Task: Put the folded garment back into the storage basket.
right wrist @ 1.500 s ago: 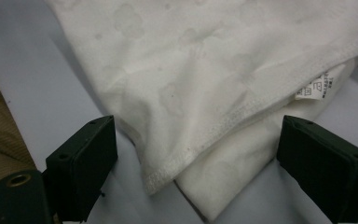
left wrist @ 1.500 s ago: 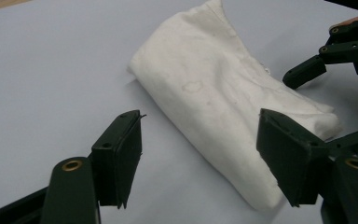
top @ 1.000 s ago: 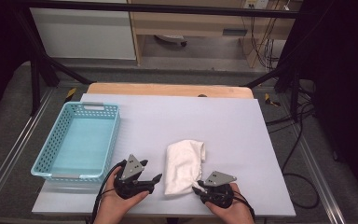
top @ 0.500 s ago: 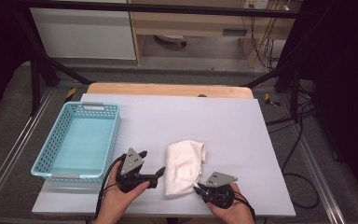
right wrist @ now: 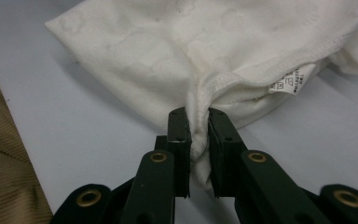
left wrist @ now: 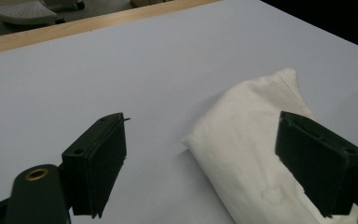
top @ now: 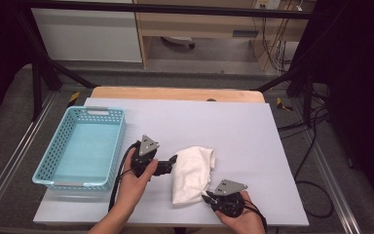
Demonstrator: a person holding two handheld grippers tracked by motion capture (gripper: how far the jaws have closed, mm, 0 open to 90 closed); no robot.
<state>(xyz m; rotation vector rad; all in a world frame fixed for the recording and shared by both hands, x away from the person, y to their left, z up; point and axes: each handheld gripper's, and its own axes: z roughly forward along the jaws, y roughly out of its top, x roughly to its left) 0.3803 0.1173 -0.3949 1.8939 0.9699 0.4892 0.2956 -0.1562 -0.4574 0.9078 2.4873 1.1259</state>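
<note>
The right gripper (right wrist: pixel 198 122) pinches the near hem of the white cloth (top: pixel 191 171) at mid-table, while the left gripper (top: pixel 171 163), jaws wide, must next close on its left edge.

Black jaws (right wrist: pixel 198 140), seemingly brass rivets

A white cloth (top: pixel 192 173) lies folded and rumpled near the table's front edge, its small label showing at one hem.

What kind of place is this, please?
Probably a lab recording station: a padded table inside a black frame, loose cables behind, and only a white cloth and turquoise basket laid out.
</note>
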